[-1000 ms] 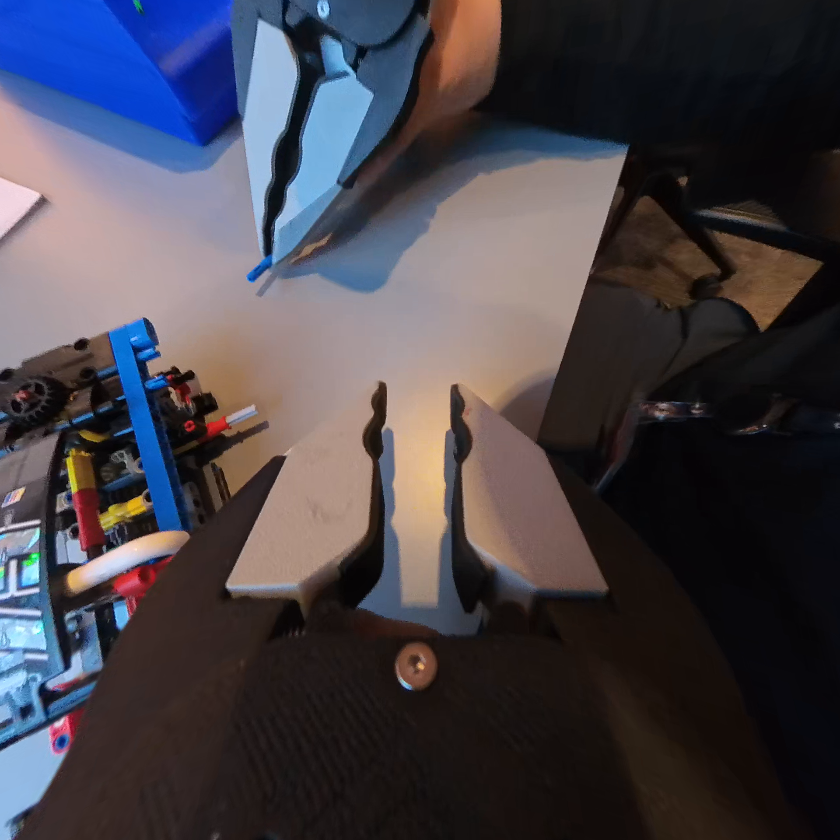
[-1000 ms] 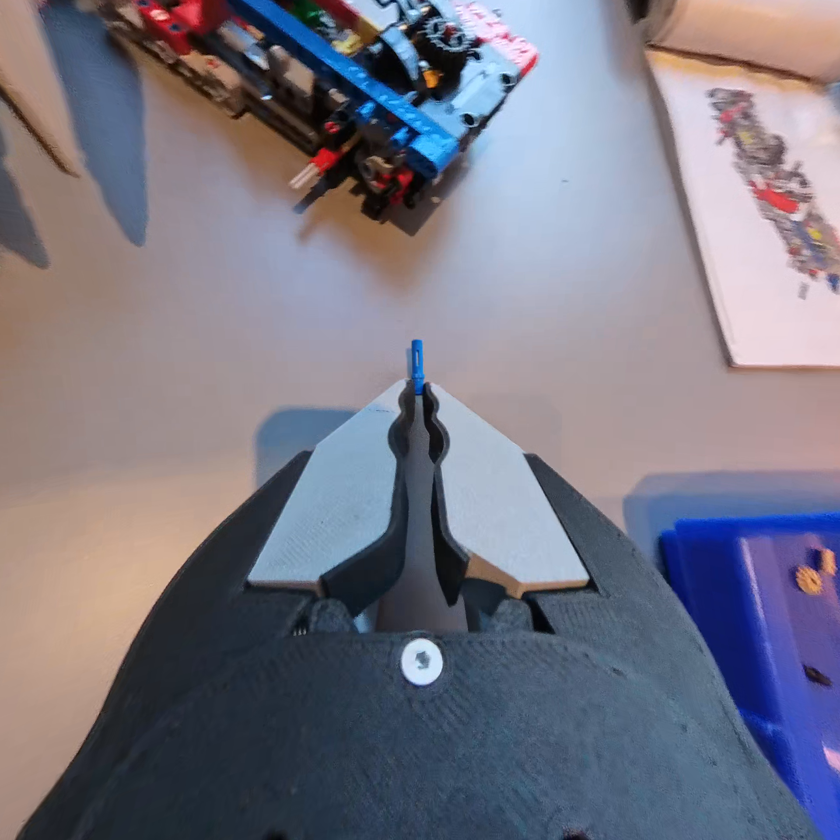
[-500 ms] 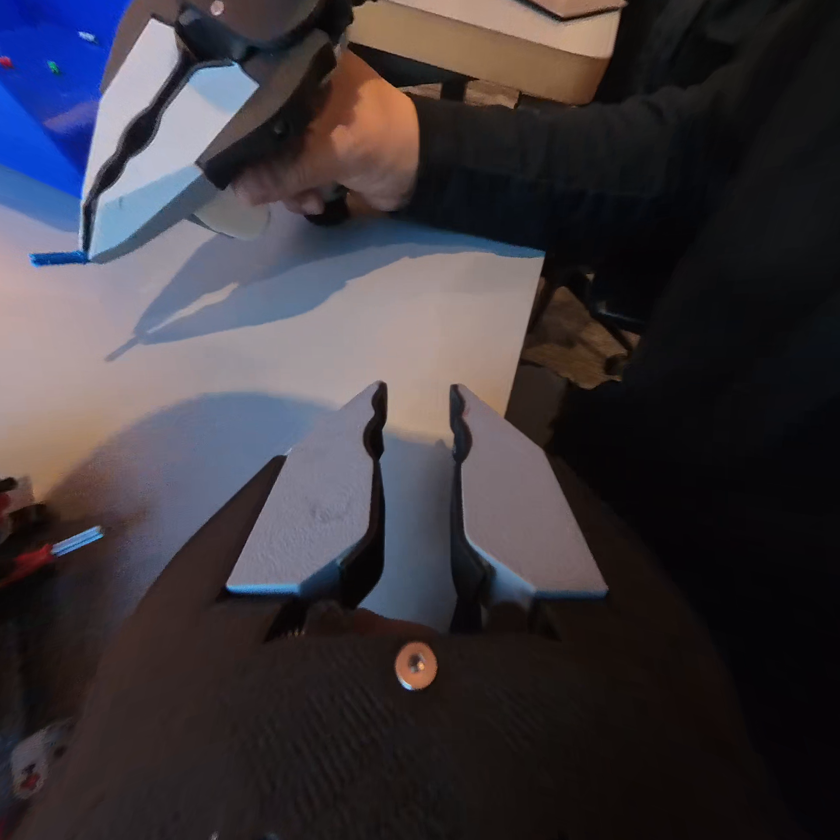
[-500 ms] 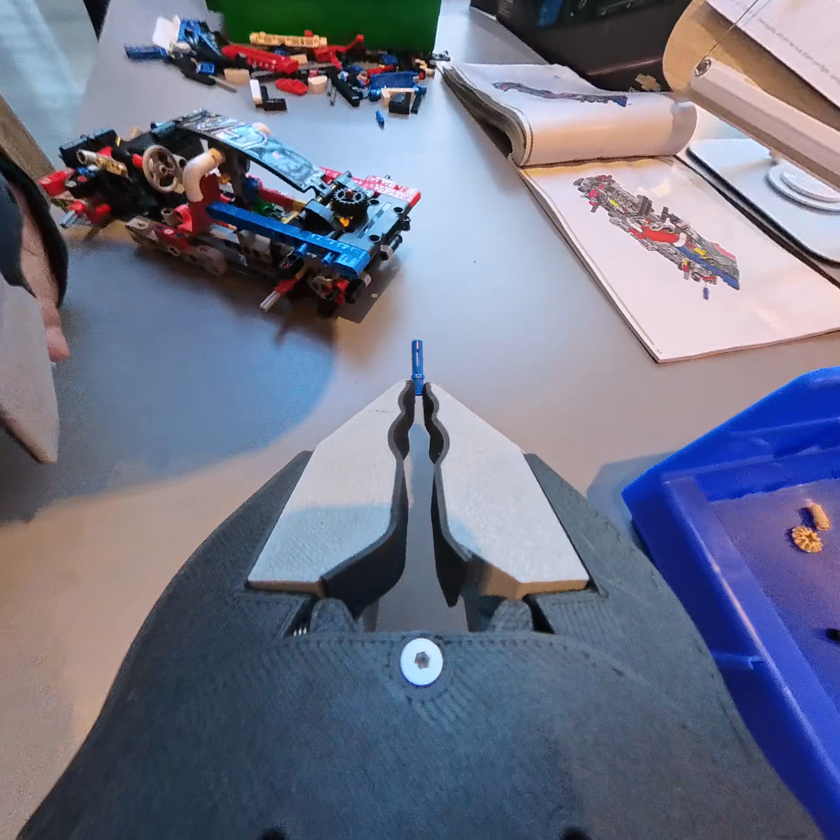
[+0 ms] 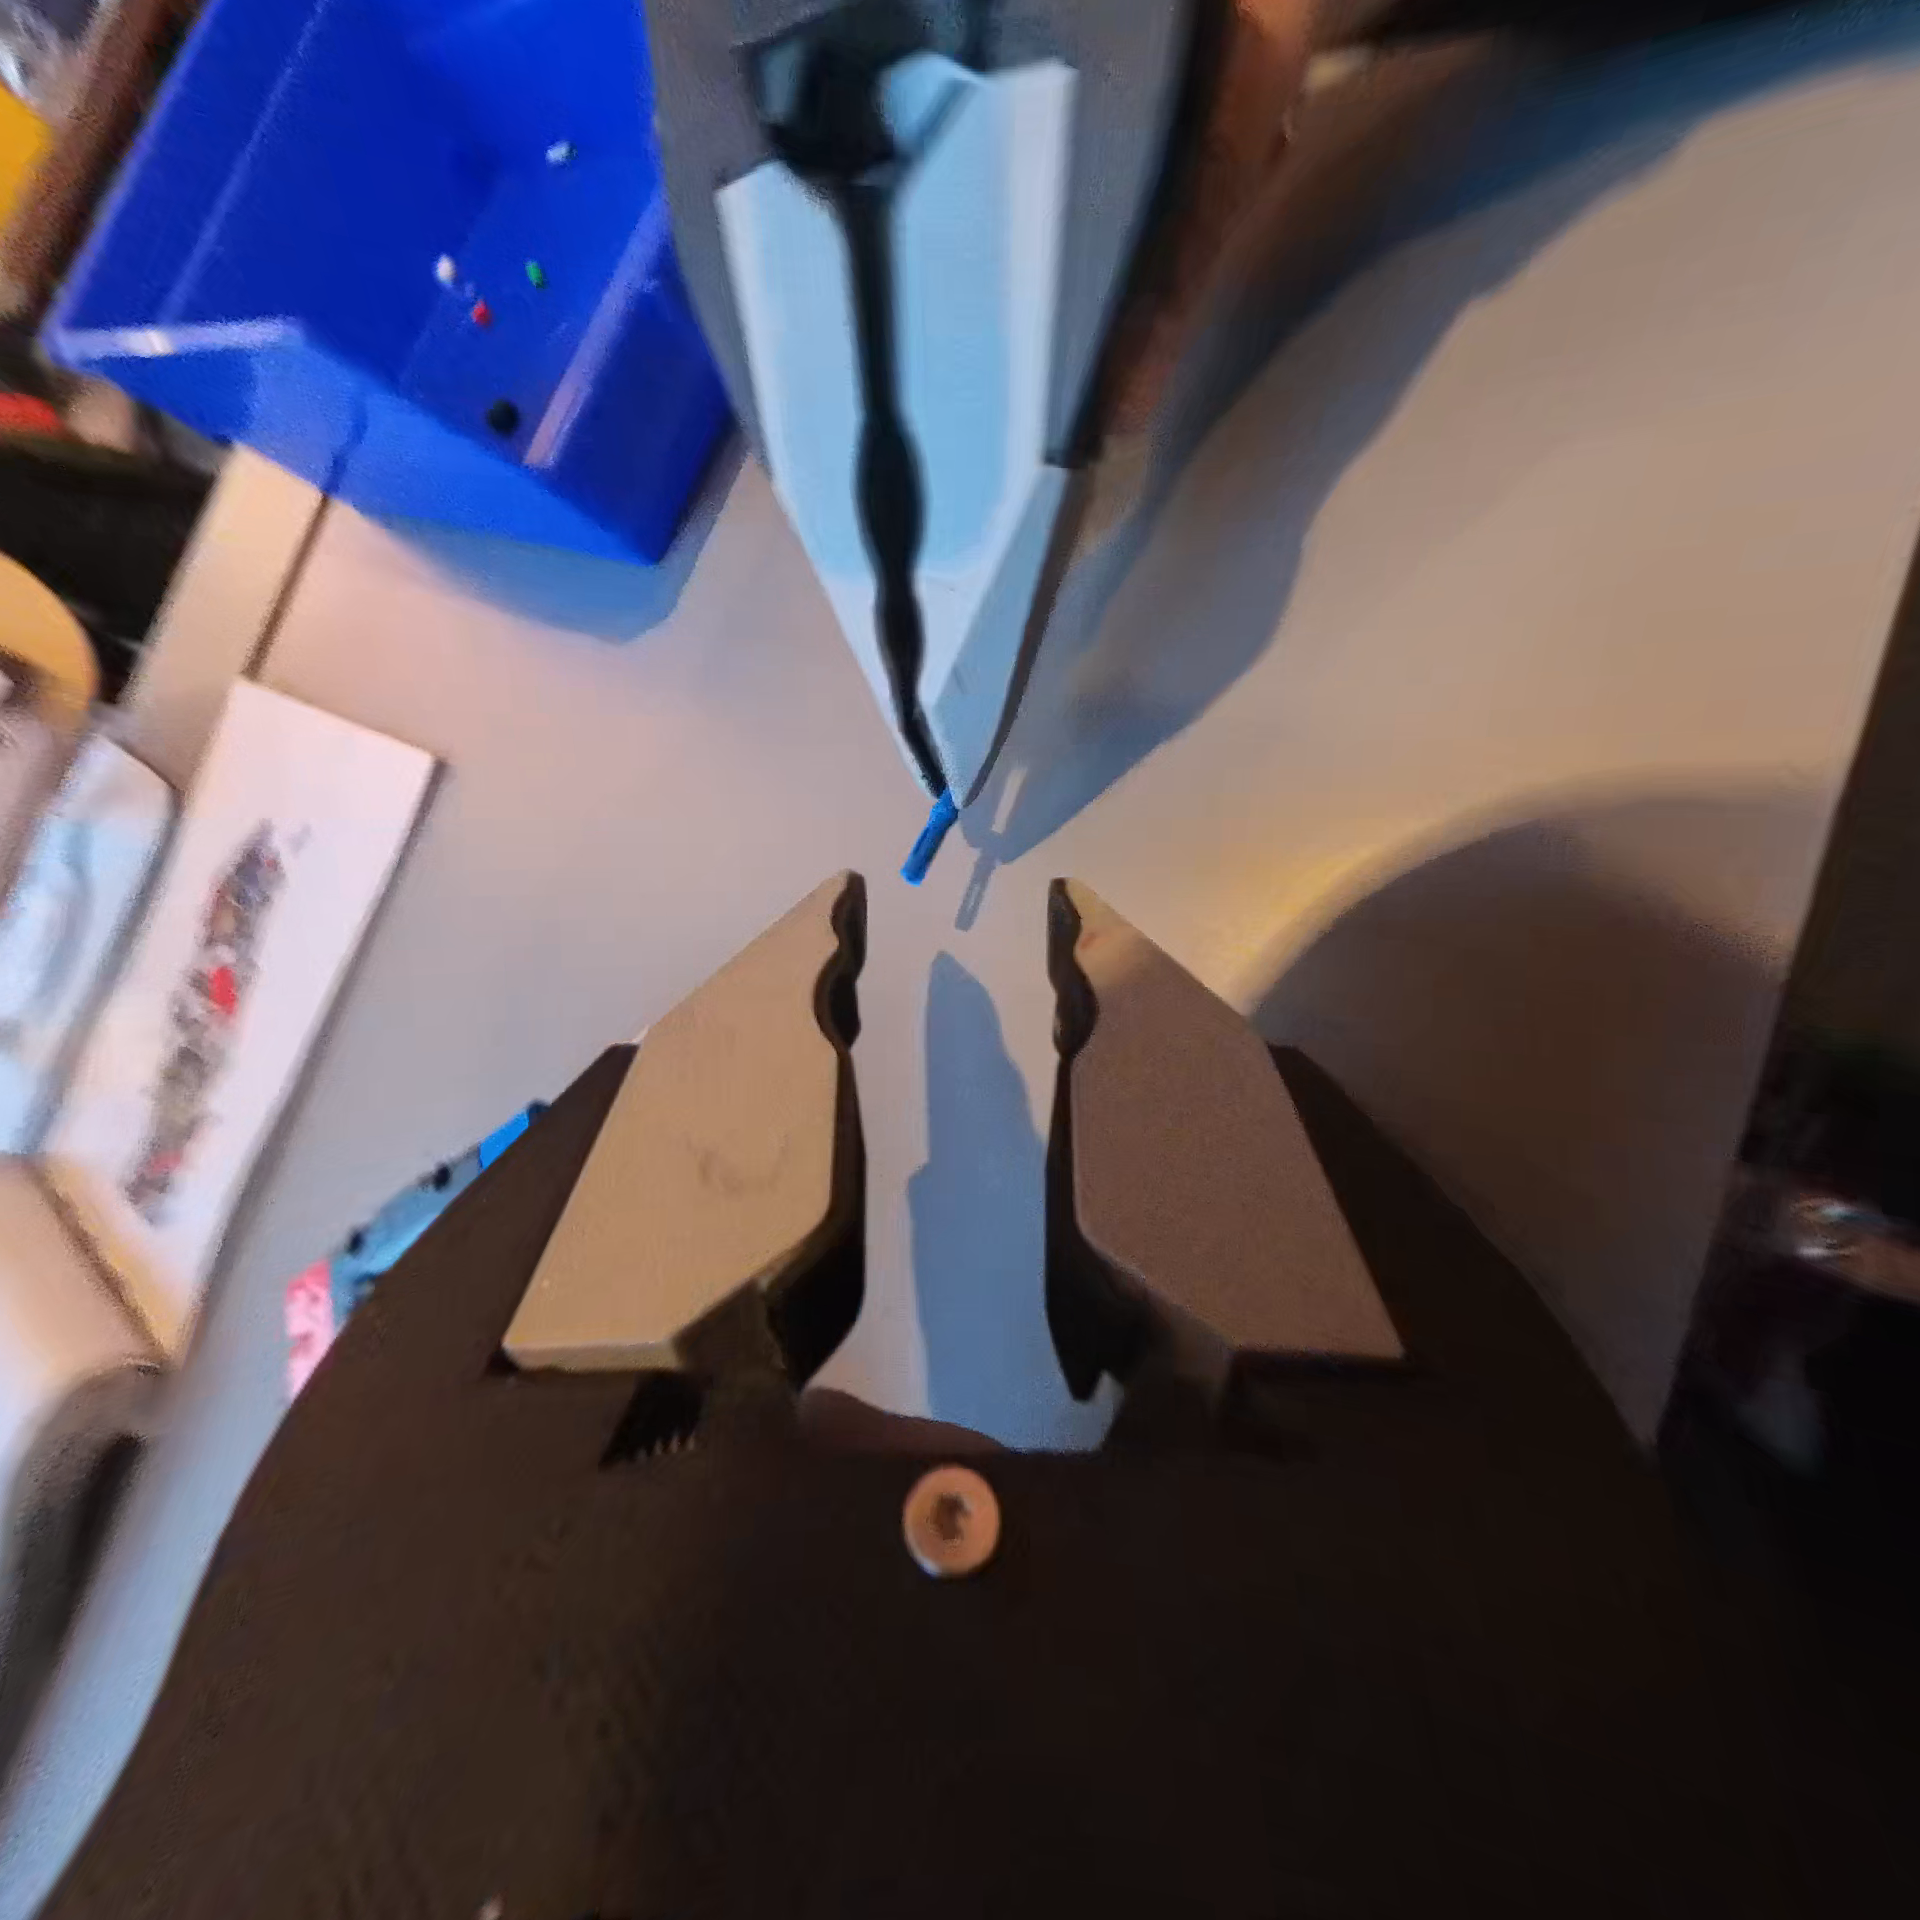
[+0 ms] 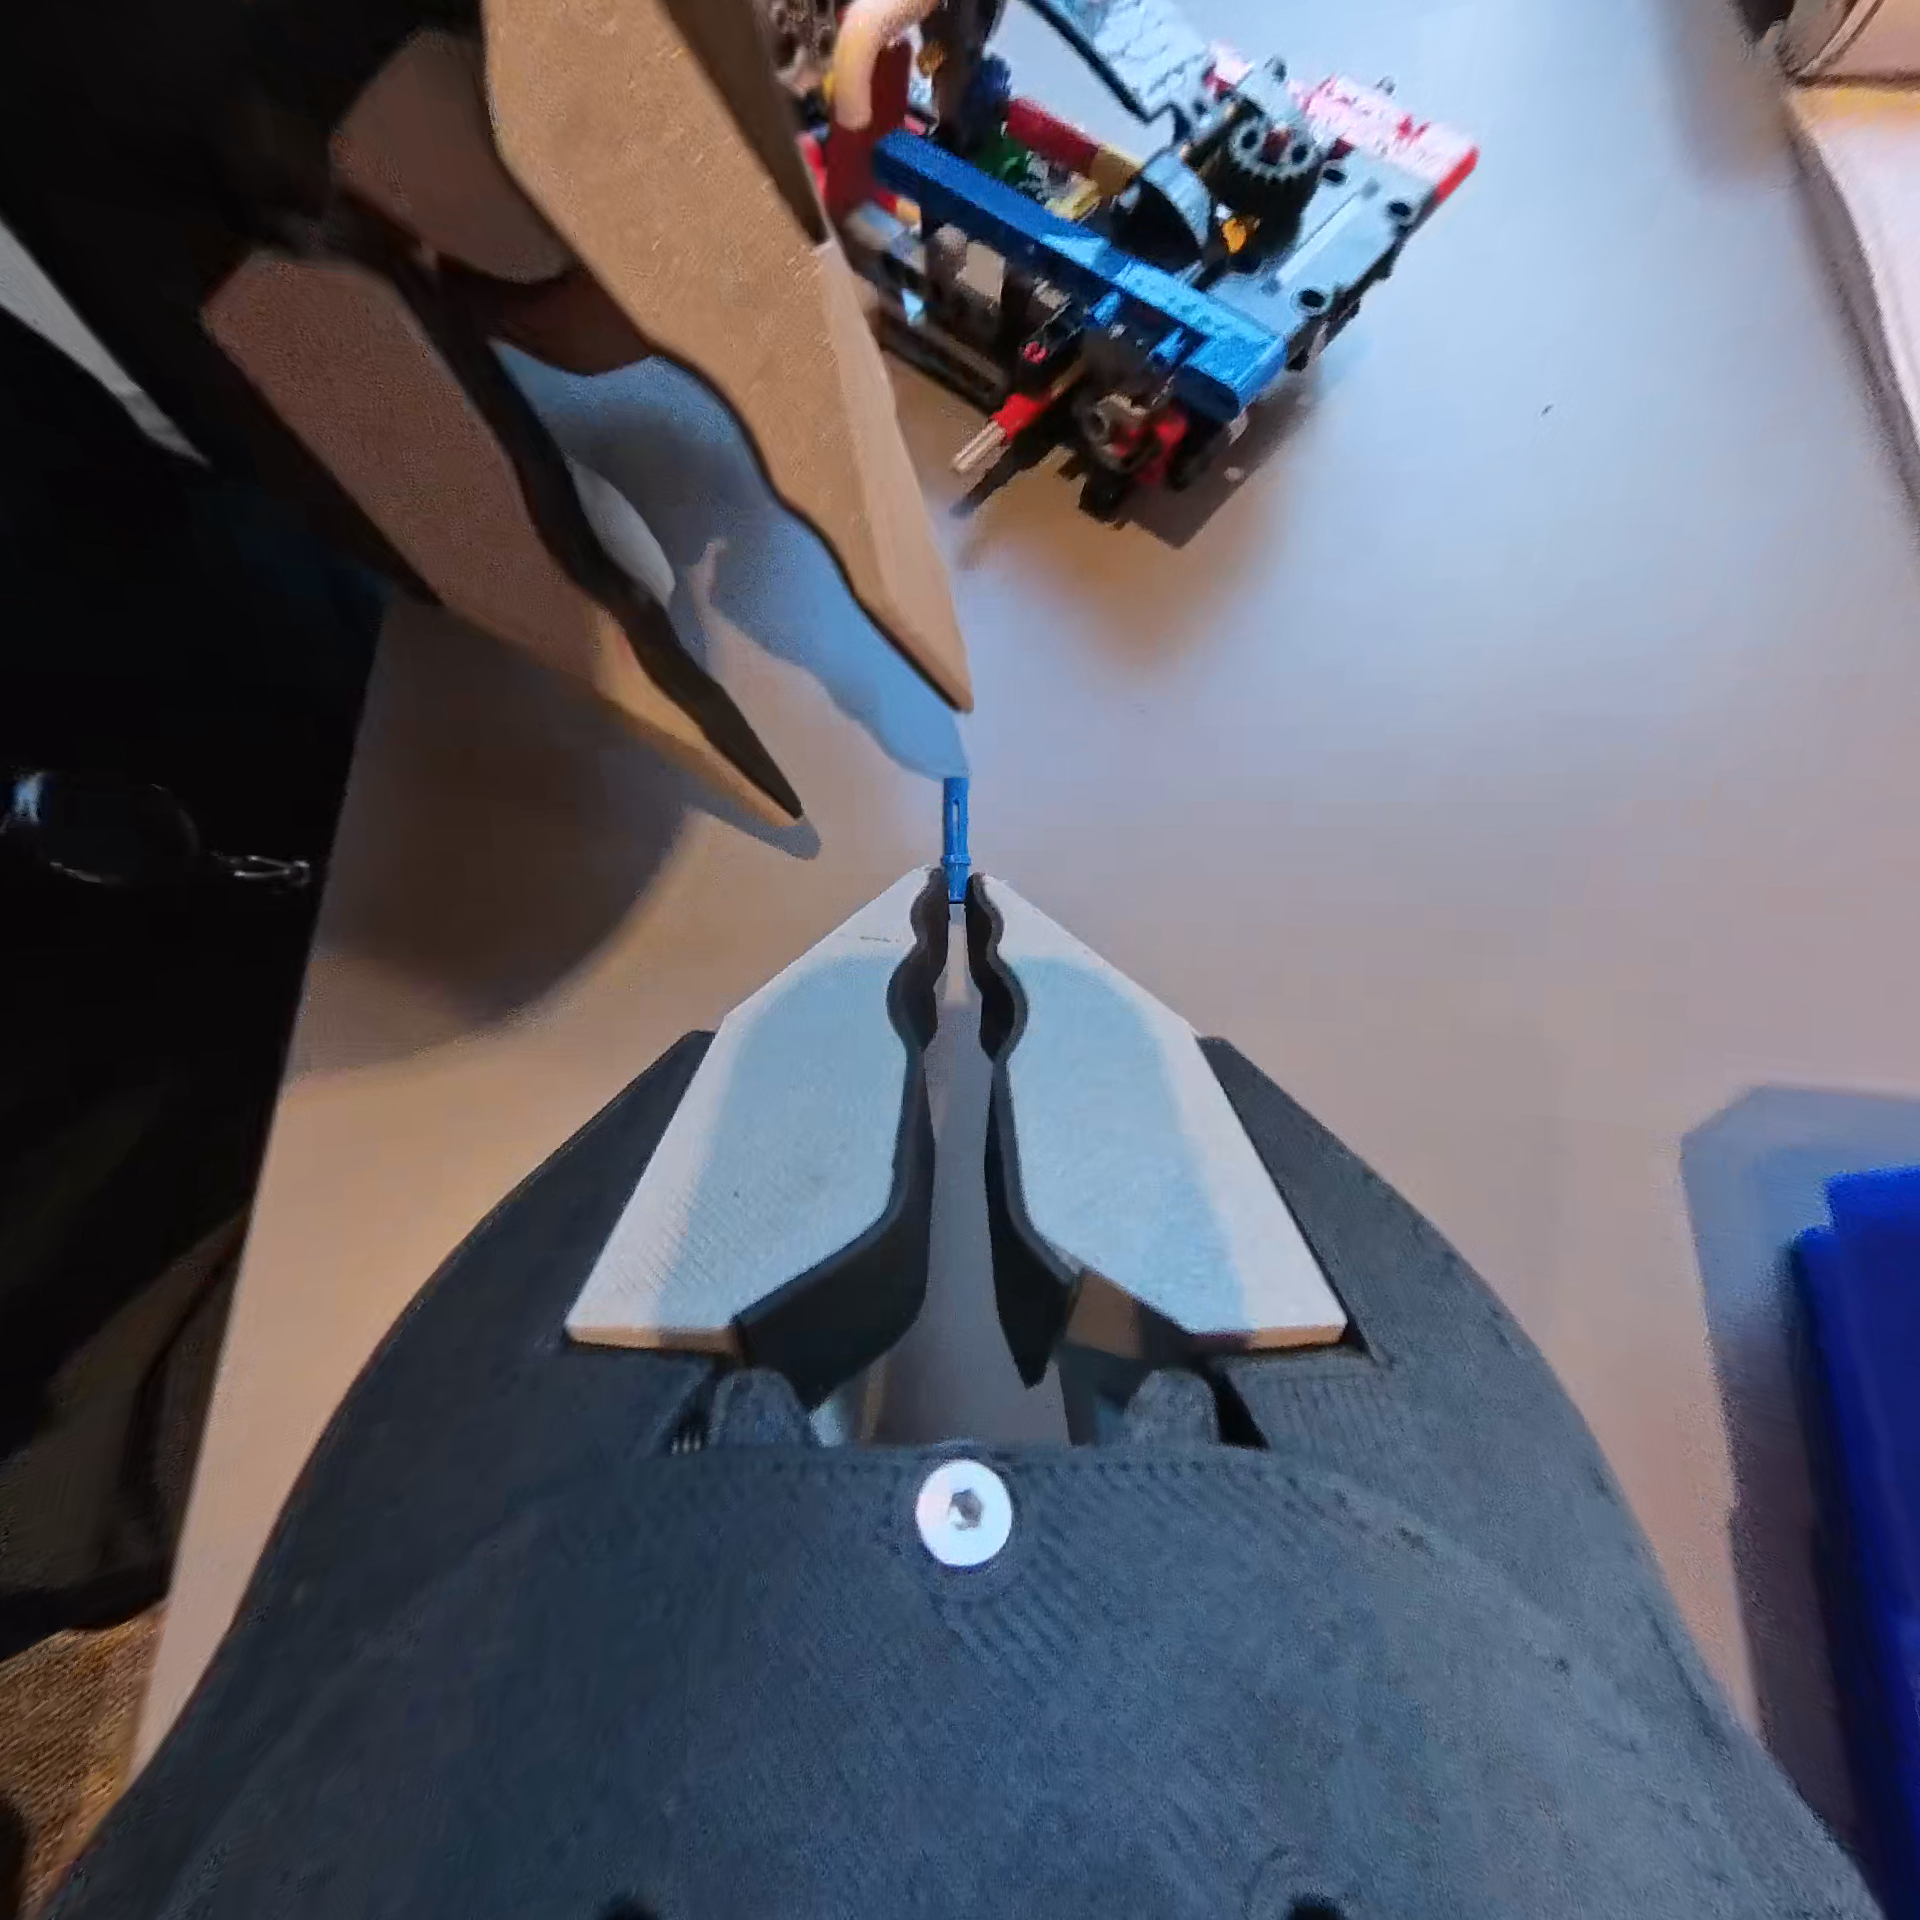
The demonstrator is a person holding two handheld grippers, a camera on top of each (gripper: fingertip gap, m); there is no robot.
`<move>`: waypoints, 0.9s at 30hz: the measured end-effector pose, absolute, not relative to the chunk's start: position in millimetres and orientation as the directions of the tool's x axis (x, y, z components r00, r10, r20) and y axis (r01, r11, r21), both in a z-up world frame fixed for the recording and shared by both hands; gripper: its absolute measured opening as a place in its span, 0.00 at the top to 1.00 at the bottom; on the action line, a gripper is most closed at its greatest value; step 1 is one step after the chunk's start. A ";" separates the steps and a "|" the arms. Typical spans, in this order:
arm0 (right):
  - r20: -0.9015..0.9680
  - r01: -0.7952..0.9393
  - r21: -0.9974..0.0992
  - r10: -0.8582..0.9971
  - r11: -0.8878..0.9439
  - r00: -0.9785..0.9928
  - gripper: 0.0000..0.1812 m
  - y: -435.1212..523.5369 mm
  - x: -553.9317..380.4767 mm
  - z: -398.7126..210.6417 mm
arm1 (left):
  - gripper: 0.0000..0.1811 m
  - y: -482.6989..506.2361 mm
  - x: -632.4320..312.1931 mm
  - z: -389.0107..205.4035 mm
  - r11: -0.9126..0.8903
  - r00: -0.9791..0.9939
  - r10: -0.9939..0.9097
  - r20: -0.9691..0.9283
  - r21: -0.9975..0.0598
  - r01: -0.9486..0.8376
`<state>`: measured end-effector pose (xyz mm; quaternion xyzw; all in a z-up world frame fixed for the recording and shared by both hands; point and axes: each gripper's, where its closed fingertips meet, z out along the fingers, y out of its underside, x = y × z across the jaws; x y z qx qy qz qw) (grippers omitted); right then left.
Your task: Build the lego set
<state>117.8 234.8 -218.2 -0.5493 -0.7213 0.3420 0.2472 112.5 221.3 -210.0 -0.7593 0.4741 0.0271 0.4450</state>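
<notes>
Pretty plain setup: a smooth pale grey surface fills most of both views, lit warm so it goes a bit orange in patches, with big soft shadows across it. In the left wrist view its edge runs down the right side of the frame and drops into dark, blurry stuff I can't make out. In the right wrist view the surface ends along the left side, with a scrap of brownish carpet-like floor at lower left.
</notes>
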 end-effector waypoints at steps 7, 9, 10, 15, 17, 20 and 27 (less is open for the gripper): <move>-0.213 0.683 -0.728 0.930 0.053 -0.299 1.00 205.2 136.9 -221.1 | 0.96 216.6 133.3 -218.3 0.079 0.252 -0.640 -0.726 -0.389 -0.918; -0.247 0.674 -0.739 0.930 0.001 -0.272 1.00 206.3 136.9 -218.3 | 0.99 216.1 138.8 -221.9 0.118 0.199 -0.627 -0.753 -0.345 -0.931; -0.263 0.667 -0.745 0.928 -0.023 -0.263 1.00 207.0 136.9 -216.9 | 0.98 218.8 140.1 -223.0 0.124 0.190 -0.608 -0.771 -0.329 -0.936; -0.324 0.664 -0.743 0.916 -0.091 -0.237 1.00 211.0 141.7 -224.2 | 0.99 223.5 145.7 -232.3 0.062 0.260 -0.674 -0.691 -0.404 -0.913; -0.314 0.633 -0.768 0.918 -0.095 -0.244 1.00 213.0 143.5 -218.4 | 0.99 223.3 149.4 -228.4 -0.013 0.377 -0.731 -0.569 -0.541 -0.841; -0.177 0.548 -0.836 0.953 -0.015 -0.245 0.94 221.9 149.0 -207.5 | 0.99 221.3 155.1 -223.6 -0.131 0.494 -0.791 -0.361 -0.689 -0.713; 0.082 0.514 -0.832 0.963 0.208 -0.256 0.99 220.4 157.3 -211.3 | 0.99 221.4 157.7 -224.2 -0.164 0.532 -0.788 -0.310 -0.728 -0.666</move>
